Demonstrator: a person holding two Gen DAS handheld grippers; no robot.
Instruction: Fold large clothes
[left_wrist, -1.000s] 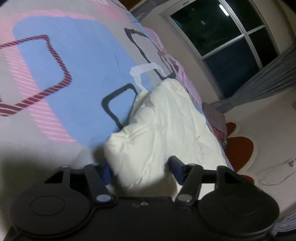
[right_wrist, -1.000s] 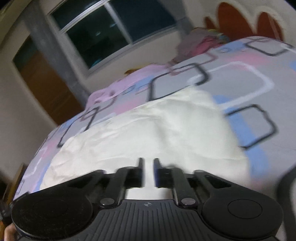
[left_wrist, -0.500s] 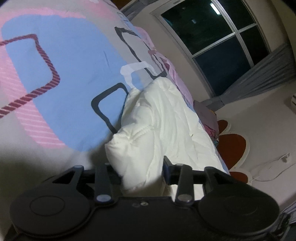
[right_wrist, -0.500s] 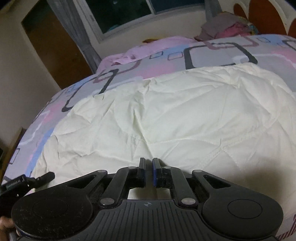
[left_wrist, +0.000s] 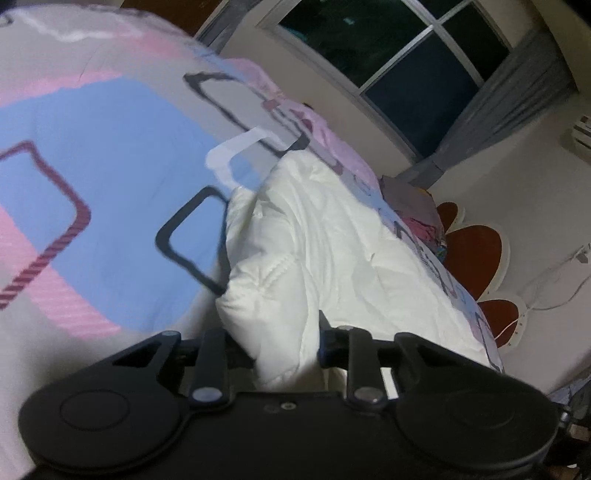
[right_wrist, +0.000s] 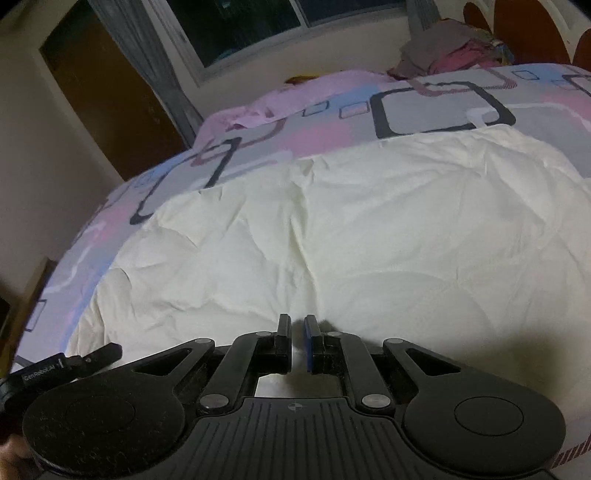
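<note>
A large white quilted garment (left_wrist: 332, 251) lies spread on the patterned bedspread (left_wrist: 110, 155). My left gripper (left_wrist: 284, 343) is at its near corner, and its jaws are closing. A bunched fold of the white cloth fills the gap between them and is pinched there, slightly raised. In the right wrist view the same white garment (right_wrist: 369, 229) covers the middle of the bed. My right gripper (right_wrist: 297, 325) is just over its near edge, shut to a thin slit with nothing between its fingers.
A pile of grey and pink clothes (right_wrist: 450, 51) lies at the bed's far end by a red headboard (left_wrist: 472, 254). A dark window (left_wrist: 388, 40), a curtain and a brown door (right_wrist: 103, 85) stand behind. A black device part (right_wrist: 66, 363) shows at the lower left.
The left jaws have narrowed around the white cloth's corner, and the gripper rolled and rose slightly. The right gripper swung over the garment, then held still, staying shut.
</note>
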